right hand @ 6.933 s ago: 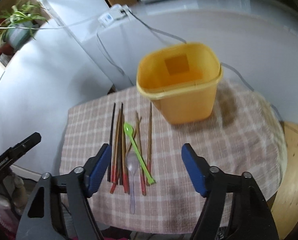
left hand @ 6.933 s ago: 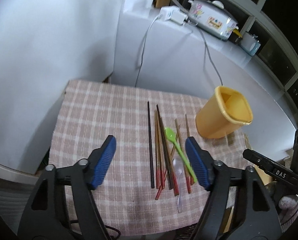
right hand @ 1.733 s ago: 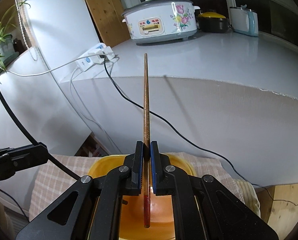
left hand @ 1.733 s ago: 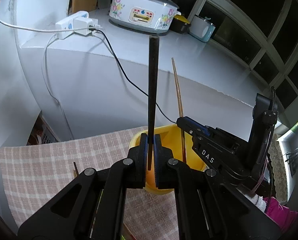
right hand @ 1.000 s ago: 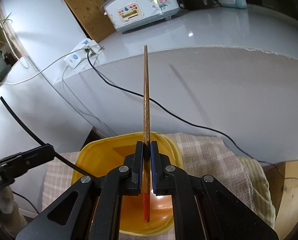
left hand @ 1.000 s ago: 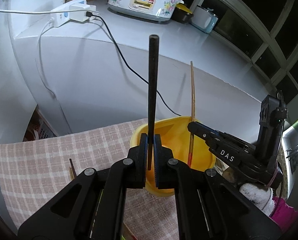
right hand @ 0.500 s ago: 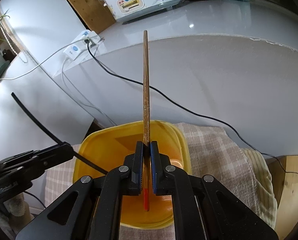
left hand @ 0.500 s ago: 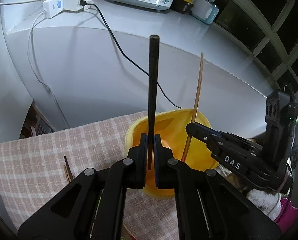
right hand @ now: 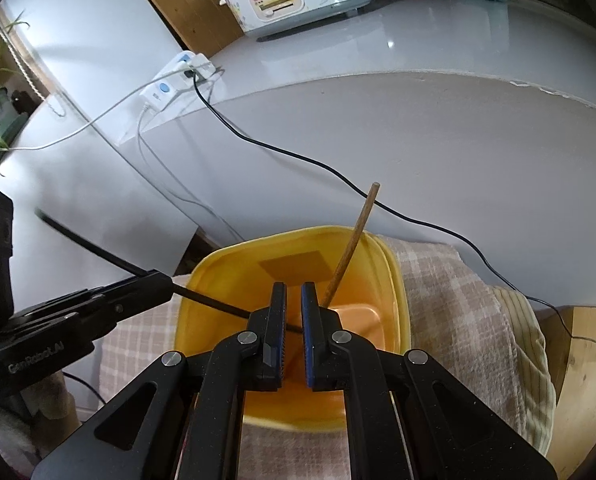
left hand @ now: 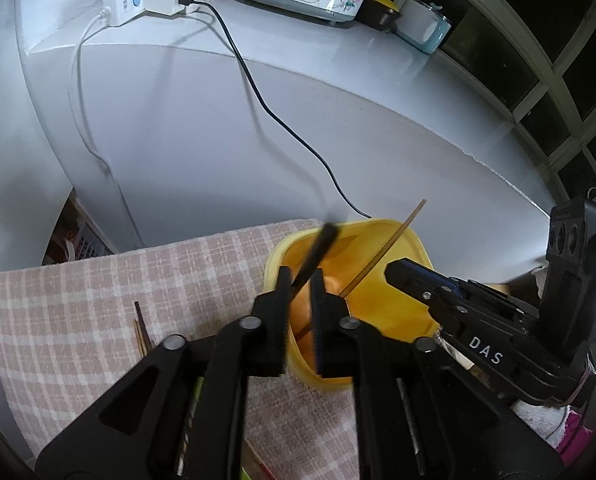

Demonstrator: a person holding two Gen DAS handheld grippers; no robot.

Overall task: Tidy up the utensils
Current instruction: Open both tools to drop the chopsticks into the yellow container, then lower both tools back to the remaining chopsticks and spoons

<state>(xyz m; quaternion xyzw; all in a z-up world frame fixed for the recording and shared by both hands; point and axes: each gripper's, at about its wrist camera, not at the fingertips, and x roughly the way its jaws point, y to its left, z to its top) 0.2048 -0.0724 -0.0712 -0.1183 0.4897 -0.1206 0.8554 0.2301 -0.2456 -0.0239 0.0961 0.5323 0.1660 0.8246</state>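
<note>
Over the yellow bin (left hand: pixel 398 240) — your left gripper (left hand: pixel 301 280) is opening, black chopstick (left hand: pixel 316 254) tilting between its pads; your right gripper (right hand: pixel 293 300) stands empty, slightly parted, wooden chopstick (right hand: pixel 352 248) leaning inside.

Dim indoor light, fisheye-bent edges, motion-blurred black chopstick (left hand: pixel 318 252), glare at right edge

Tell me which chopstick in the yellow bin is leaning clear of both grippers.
The brown wooden chopstick, leaning against the yellow bin rim. The black chopstick sits tilted between the left hand-held gripper jaws, which are opening.
</note>
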